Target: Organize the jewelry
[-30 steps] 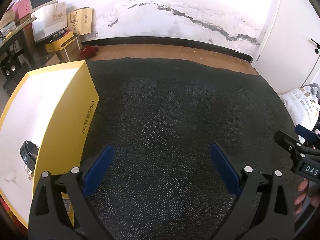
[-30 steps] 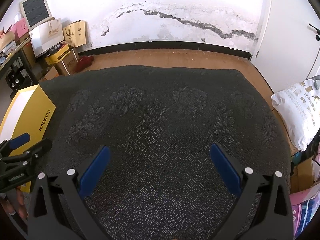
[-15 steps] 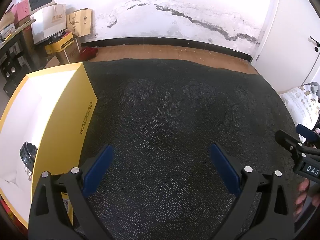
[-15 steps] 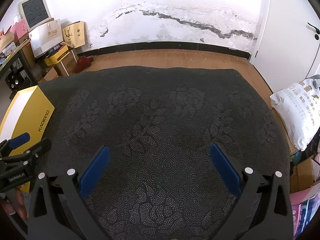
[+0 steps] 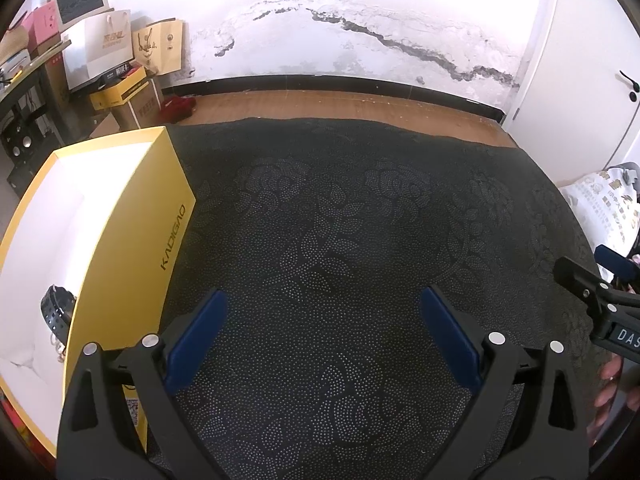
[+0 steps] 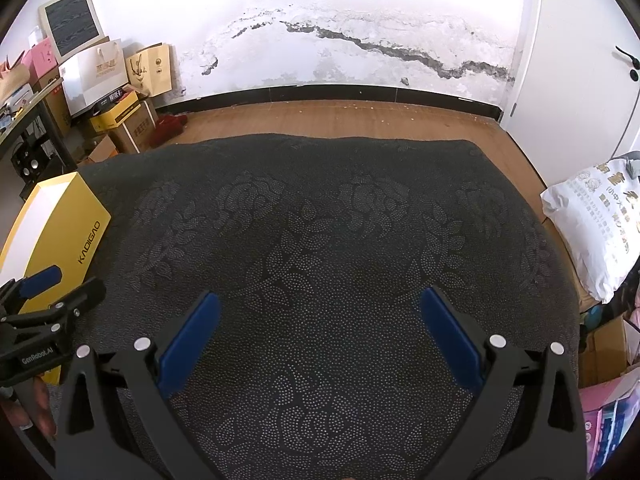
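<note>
Both jaws spread, nothing held: left hand-held gripper (image 5: pixel 324 332), right hand-held gripper (image 6: pixel 320 332). Black round jewelry piece (image 5: pixel 58 312) sits inside yellow cardboard box (image 5: pixel 132 264), left of my left one. Cloth-covered worktop (image 6: pixel 320 220) bare ahead; task looks nearly done, next check for leftovers.

Shabby home room: cracked plaster wall (image 6: pixel 360 44) (peeling), stacked boxes (image 6: pixel 120 120), wooden floor (image 6: pixel 340 120).

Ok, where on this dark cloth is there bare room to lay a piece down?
The black patterned cloth lies bare from the yellow box at its left edge across to its right and far edges. Both the left gripper and right gripper are open over bare cloth. Only the box holds anything: a dark bracelet.
</note>
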A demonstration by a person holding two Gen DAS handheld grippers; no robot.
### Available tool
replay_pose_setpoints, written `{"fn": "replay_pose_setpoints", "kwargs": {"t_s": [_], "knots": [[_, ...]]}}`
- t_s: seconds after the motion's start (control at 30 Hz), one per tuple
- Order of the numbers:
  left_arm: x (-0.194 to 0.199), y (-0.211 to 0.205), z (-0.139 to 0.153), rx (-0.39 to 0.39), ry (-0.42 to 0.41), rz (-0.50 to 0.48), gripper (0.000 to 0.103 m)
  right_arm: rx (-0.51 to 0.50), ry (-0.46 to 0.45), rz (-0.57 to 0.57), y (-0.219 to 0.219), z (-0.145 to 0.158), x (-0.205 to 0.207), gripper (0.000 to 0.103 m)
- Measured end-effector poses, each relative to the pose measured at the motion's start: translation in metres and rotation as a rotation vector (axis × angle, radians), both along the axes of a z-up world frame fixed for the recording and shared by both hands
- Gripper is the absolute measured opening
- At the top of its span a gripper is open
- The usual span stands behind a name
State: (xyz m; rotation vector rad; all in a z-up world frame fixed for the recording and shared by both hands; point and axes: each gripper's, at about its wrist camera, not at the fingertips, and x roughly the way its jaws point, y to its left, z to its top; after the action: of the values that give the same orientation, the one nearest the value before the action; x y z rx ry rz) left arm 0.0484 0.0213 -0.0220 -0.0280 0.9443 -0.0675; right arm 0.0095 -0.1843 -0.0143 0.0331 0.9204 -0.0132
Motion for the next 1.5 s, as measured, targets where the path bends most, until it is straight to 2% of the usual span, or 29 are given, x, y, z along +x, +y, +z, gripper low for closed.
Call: {"fn": "replay_pose_setpoints", "kwargs": {"t_s": [1.5], "knots": [[-0.0021, 0.0001, 0.0014, 0.005, -0.010, -0.006, 0.095, 0.003, -0.001, 0.007, 0.0023, 0.0014, 0.0006, 0.097]]}}
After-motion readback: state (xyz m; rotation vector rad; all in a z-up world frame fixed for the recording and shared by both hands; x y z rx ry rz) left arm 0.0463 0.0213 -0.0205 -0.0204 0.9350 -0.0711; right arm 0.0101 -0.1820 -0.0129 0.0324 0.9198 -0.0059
